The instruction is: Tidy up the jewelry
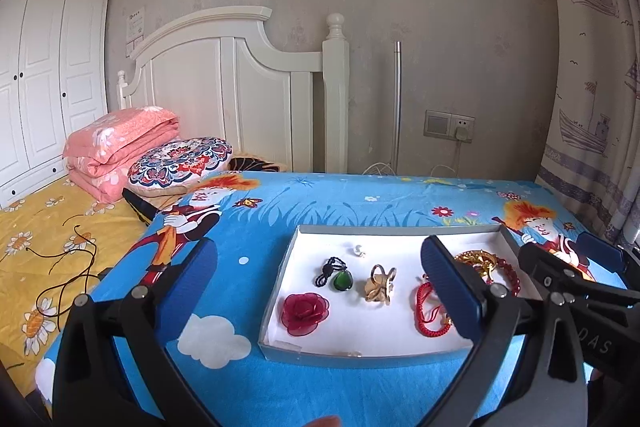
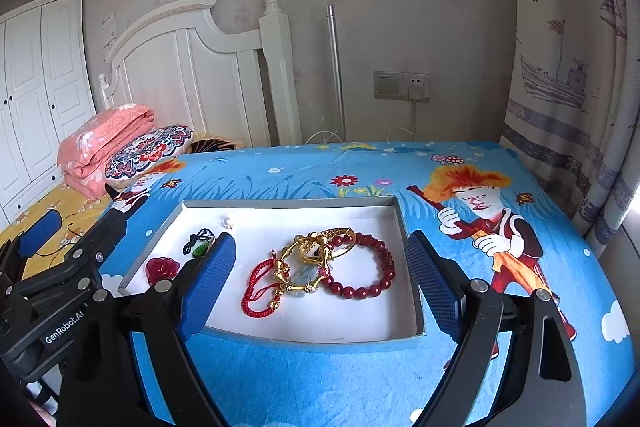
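In the left wrist view the right pad of the left tongs (image 1: 320, 291) covers part of the red cord bracelet (image 1: 430, 311) and most of the gold bangles (image 1: 476, 261) and dark red bead bracelet (image 1: 508, 277). In the right wrist view the left pad of the right tongs (image 2: 320, 279) hides part of the green pendant (image 2: 200, 247) on its dark cord. A tiny pale piece (image 1: 359, 250) near the tray's far wall is too small to identify, as are small clear bits by the near wall (image 1: 352, 354).

Readable writing: "GenRobot.AI" on the left tool's body (image 2: 64, 329), seen from the right wrist, and "DAS", cut off, on the right tool (image 1: 596, 347). A paper on the wall (image 1: 136, 31) is illegible.

The shallow grey tray (image 2: 416, 307) with a white floor lies on a blue cartoon-print cloth (image 2: 320, 379) spread over the worktop beside the bed (image 1: 48, 227). It holds all the jewelry: a red fabric rose (image 1: 306, 313), the green pendant, a gold openwork ring (image 1: 380, 285), the red cord bracelet, the gold bangles with a pale blue stone (image 2: 304, 273), and the bead bracelet (image 2: 362, 267), the last three overlapping.

Both tongs are spread wide above the near edge of the tray, pinching nothing.
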The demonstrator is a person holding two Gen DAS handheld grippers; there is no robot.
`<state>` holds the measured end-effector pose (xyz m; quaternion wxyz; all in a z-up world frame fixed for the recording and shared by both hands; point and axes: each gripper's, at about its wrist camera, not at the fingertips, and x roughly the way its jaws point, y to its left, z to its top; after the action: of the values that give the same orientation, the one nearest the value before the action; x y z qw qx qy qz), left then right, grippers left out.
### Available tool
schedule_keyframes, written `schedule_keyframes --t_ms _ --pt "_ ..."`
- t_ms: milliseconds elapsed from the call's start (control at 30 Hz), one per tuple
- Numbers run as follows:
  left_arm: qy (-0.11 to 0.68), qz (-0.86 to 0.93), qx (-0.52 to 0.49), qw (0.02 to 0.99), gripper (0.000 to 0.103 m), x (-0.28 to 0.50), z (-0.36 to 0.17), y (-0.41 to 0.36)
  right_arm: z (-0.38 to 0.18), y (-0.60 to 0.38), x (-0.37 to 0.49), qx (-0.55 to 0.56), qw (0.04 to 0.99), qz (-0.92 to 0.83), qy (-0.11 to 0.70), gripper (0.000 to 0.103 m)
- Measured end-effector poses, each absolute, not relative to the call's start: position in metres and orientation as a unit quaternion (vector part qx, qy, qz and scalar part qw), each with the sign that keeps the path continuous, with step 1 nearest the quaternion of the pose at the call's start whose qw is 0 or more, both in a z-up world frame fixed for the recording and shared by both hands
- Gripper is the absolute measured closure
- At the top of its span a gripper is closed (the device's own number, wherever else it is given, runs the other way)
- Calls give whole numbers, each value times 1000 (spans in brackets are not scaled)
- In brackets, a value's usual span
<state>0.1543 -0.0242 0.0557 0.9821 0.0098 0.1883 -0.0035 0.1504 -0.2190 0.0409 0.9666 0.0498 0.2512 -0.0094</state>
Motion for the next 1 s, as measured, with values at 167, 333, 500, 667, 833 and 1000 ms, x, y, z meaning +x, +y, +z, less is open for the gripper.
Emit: schedule_keyframes --t_ms 167,333,500,667,833,1000 --pt "194 -2 12 981 4 144 59 -26 43 -219 140 43 967 -17 251 19" --pt "201 0 2 980 4 134 61 -23 45 -215 128 30 968 -19 247 19" --pt "214 9 7 977 4 127 58 -24 42 -211 121 6 967 -23 255 19" --pt "229 3 7 973 4 126 51 -25 37 -213 118 5 964 -27 266 19" --pt "240 0 9 971 5 129 46 -26 37 -213 116 7 964 -26 265 19" --pt "236 -3 10 972 5 129 50 -24 39 -212 115 6 965 -25 263 19"
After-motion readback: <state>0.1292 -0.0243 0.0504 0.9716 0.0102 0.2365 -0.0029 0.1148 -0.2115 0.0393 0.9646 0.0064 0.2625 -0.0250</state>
